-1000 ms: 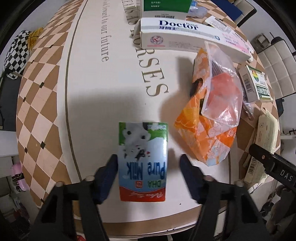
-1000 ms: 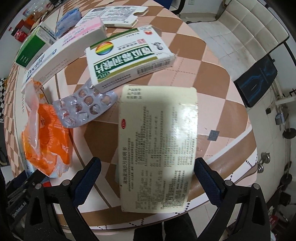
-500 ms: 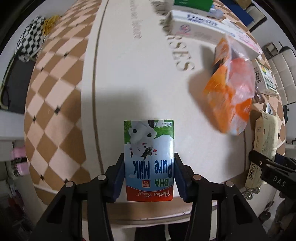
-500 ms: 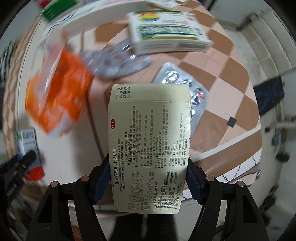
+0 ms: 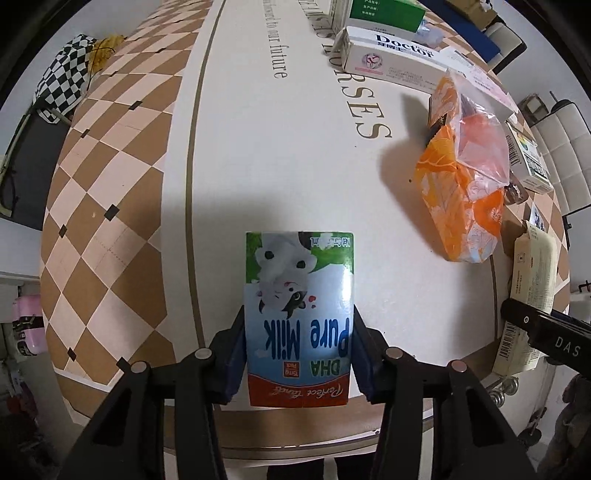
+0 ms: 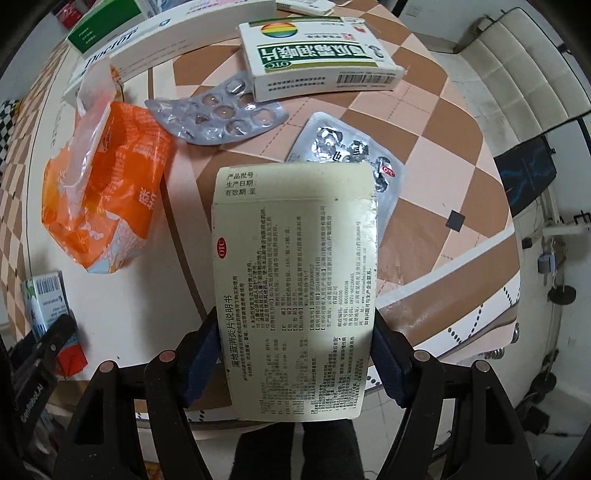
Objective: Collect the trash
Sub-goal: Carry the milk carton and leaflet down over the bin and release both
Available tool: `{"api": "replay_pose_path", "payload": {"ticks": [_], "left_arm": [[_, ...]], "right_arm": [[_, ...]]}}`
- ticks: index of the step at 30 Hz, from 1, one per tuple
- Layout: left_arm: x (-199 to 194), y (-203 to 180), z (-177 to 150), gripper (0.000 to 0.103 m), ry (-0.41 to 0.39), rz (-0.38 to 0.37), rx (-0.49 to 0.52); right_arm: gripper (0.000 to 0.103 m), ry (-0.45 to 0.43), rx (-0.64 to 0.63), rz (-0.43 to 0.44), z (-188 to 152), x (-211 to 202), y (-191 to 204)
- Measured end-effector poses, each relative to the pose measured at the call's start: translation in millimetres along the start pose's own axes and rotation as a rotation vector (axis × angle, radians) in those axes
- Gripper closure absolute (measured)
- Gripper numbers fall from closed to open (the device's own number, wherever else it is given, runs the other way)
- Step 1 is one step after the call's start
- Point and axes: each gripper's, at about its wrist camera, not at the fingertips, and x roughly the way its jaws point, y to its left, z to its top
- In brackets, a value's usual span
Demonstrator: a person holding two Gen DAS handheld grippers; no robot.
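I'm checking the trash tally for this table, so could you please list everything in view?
milk carton: one, blue, white and green, clamped in the left gripper
medicine box: one, pale yellow, clamped in the right gripper
snack bag: one, orange with a clear torn top, lying mid-table
blister packs: two, silver, near the yellow box, one partly under it
rainbow-logo box: one, white and green, beyond the blisters
Doctor box: one, long, white, at the far side
green box: one, green and white, behind the Doctor box
table: one, white centre with brown chequered border
left hand-held gripper: one, black with blue pads
right hand-held gripper: one, black with blue pads
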Motion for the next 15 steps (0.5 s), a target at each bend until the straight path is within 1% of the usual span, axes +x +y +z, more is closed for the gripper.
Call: {"api": "replay_pose_path", "payload": {"ticks": [3, 6, 8, 11, 14, 15], "left_arm": [[-0.8, -2.6, -20.5, 0.058, -0.021, 0.011, -0.017], [-12.7, -6.8, -49.2, 0.058, -0.054, 0.021, -0.023], [-28.2, -12.9, -69.2, 0.058, -0.074, 0.026, -0.033], [-46.4, -26.9, -110.3, 0.058, -0.101, 0.017, -0.052], [-68.3, -34.9, -164.0, 0.058, -0.116, 0.008, -0.063], [-58.6, -24.7, -176.4, 0.058, -0.114, 0.004, -0.066]], "right_arm": [[0.029, -0.024, -0.009, -0.004, -13.2, -3.5, 3.2], [0.029, -0.066, -0.048, 0.032, -37.0, -12.4, 4.4], [0.029, -0.099, -0.079, 0.059, -56.3, -22.7, 2.4], [0.029, -0.146, -0.120, 0.129, -99.1, -41.8, -9.6], [0.029, -0.166, -0.143, 0.189, -144.0, -49.3, -28.0], [0.029, -0.171, -0.158, 0.205, -164.3, -47.3, -35.0]]}}
